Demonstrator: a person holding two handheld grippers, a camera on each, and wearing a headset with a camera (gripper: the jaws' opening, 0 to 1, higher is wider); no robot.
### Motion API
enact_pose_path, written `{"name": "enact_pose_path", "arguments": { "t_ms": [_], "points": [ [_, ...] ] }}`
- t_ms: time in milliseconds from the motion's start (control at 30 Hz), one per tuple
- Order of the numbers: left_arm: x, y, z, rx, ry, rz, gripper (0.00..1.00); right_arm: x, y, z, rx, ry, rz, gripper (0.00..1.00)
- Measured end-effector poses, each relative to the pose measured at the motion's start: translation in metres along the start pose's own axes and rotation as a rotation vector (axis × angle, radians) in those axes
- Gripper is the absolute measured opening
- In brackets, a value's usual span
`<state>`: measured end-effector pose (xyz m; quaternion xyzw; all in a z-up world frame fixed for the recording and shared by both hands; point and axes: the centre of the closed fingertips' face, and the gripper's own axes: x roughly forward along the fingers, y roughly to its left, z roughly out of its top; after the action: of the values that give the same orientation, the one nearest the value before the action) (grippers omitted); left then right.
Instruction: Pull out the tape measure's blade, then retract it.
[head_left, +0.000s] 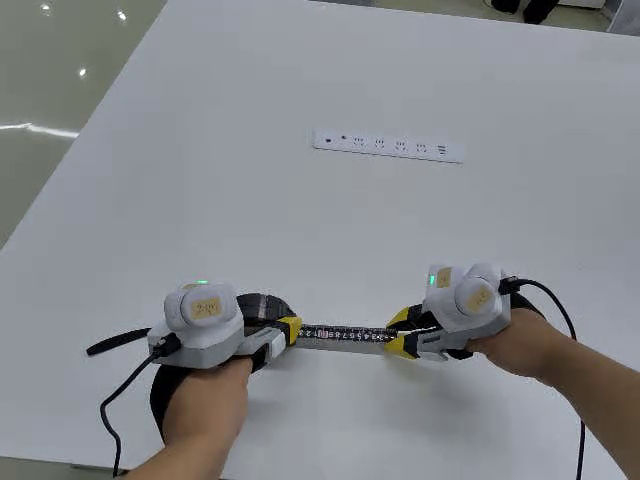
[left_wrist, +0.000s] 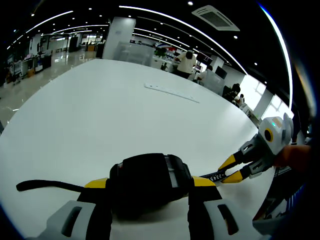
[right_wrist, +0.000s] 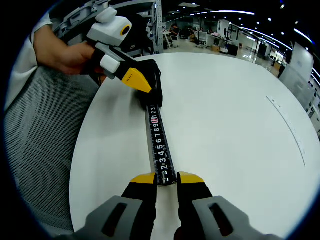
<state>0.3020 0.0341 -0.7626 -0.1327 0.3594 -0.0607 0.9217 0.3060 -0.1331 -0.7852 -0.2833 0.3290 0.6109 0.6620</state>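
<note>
A black tape measure case (left_wrist: 150, 182) sits between the yellow-tipped jaws of my left gripper (left_wrist: 150, 186), which is shut on it; the case (head_left: 262, 310) lies on the white table near its front edge. Its strap (head_left: 118, 342) trails to the left. The blade (head_left: 345, 334) is drawn out a short way to the right, numbers up (right_wrist: 159, 142). My right gripper (right_wrist: 166, 178) is shut on the blade's end, also seen as the right gripper (head_left: 402, 332) in the head view. The other gripper and case (right_wrist: 150, 85) lie ahead in the right gripper view.
A white power strip (head_left: 388, 146) lies further back on the white table (head_left: 250, 180). Black cables (head_left: 555, 300) run from both grippers. The table's front edge (head_left: 60, 462) is close to my hands. People and desks stand in the background (left_wrist: 187, 62).
</note>
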Motion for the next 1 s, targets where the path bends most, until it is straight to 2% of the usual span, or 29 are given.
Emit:
{"name": "enact_pose_path", "arguments": {
  "t_ms": [1000],
  "points": [
    [0.001,0.001,0.0,-0.002,0.001,-0.002,0.58,0.014,0.003,0.016,0.0,-0.019,0.012,0.11]
  ]
}}
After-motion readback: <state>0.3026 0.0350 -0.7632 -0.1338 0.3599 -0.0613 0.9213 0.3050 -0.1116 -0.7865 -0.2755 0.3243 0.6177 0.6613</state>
